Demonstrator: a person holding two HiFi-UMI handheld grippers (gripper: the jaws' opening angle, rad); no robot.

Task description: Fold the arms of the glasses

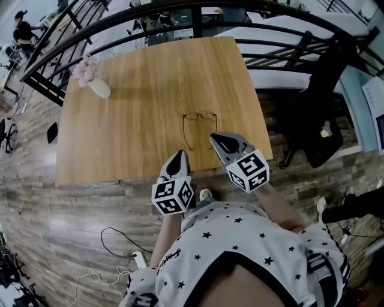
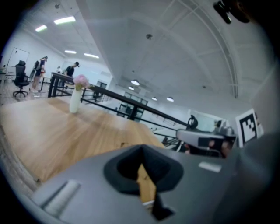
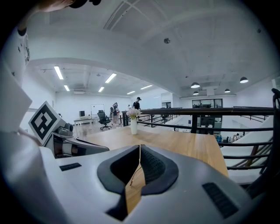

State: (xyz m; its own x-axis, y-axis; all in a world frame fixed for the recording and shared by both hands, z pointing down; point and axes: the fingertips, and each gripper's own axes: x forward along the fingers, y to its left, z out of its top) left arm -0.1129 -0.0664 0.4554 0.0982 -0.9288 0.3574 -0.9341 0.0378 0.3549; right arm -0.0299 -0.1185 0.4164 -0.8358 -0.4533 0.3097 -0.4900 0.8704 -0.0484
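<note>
Thin dark-framed glasses [image 1: 199,117] lie on table [image 1: 138,108] near its front edge, lenses away from person, both arms unfolded pointing back toward left gripper [image 1: 180,156] and right gripper [image 1: 215,140], both jaws together, empty

I see a square wooden counter [image 1: 138,102] on a grey-brown plank floor [image 1: 54,228], with a black curved railing [image 1: 180,15] just behind it. A black chair [image 1: 321,114] stands off its right side. Loose cables [image 1: 114,243] trail on the floor. Overhead, a white ceiling [image 3: 175,26] carries strip lights [image 3: 58,72] and round lamps [image 3: 195,85].
</note>
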